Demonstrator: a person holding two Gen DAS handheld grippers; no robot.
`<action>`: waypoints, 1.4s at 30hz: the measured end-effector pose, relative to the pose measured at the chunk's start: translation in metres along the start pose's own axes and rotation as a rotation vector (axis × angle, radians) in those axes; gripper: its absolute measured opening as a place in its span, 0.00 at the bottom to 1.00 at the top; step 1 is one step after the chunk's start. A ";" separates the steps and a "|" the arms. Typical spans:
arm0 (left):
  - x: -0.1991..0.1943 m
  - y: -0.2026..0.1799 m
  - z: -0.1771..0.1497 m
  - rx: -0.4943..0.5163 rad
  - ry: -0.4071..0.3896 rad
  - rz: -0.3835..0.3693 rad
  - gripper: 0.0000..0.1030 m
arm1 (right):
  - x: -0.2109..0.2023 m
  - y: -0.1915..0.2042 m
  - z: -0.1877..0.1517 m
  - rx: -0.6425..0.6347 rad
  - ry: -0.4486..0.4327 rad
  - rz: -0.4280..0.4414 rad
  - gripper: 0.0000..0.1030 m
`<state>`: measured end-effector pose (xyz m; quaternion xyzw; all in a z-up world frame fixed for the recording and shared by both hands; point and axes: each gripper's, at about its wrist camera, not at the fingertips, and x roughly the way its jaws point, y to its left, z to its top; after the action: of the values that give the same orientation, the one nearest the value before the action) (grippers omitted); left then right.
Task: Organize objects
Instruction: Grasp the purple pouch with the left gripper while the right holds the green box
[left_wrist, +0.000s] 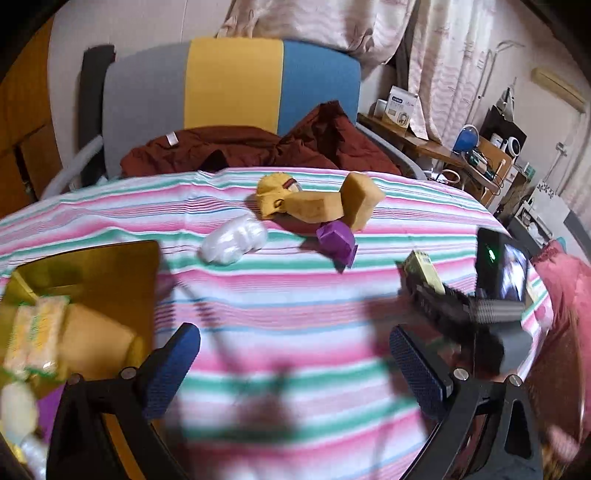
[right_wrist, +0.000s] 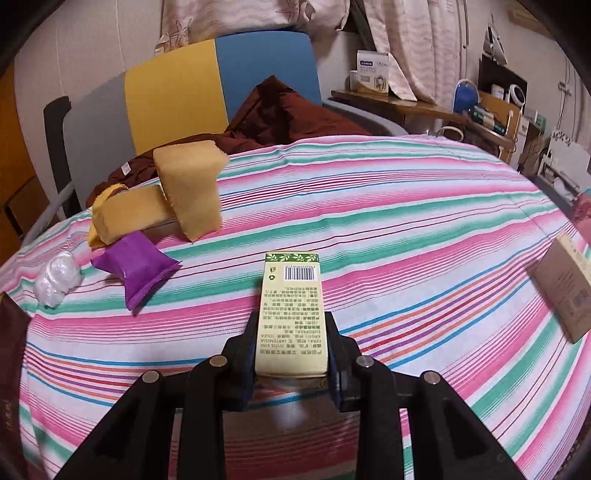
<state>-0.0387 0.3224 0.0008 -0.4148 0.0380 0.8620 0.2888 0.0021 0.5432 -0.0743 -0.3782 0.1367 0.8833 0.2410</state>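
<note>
A slim yellow box (right_wrist: 291, 314), printed with small text and a barcode, is being pinched lengthwise by the right gripper (right_wrist: 291, 354), its pads pressed against the two long sides and the far end sticking out ahead of the jaws. It is probably being held this way so that the narrow faces are gripped and the box is kept straight for carrying; from the left wrist view it is seen off to the right, ahead of the left gripper (left_wrist: 295, 369). The left gripper is being held spread wide, nothing between its blue pads (left_wrist: 173, 365), over the striped cloth (left_wrist: 295, 295). To its left, a gold-lined box (left_wrist: 92, 273) with packets already inside is being kept close, likely as the collecting place. Ahead of both grippers, a purple packet (right_wrist: 136, 269), a white wrapped bundle (right_wrist: 57, 278) and mustard-coloured pouches (right_wrist: 192, 184) are still lying loose, apparently waiting.
</note>
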 end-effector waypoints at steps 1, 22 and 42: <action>0.010 -0.002 0.006 -0.015 0.019 0.004 1.00 | 0.000 0.001 -0.001 -0.007 -0.002 -0.009 0.29; 0.145 -0.044 0.070 -0.134 0.089 -0.019 0.97 | 0.003 -0.015 -0.004 0.081 -0.045 -0.014 0.29; 0.125 -0.025 0.024 -0.064 -0.023 0.060 0.37 | 0.005 -0.010 -0.005 0.063 -0.055 -0.058 0.29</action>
<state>-0.1034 0.4088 -0.0712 -0.4128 0.0194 0.8756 0.2499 0.0074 0.5511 -0.0825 -0.3497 0.1465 0.8814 0.2818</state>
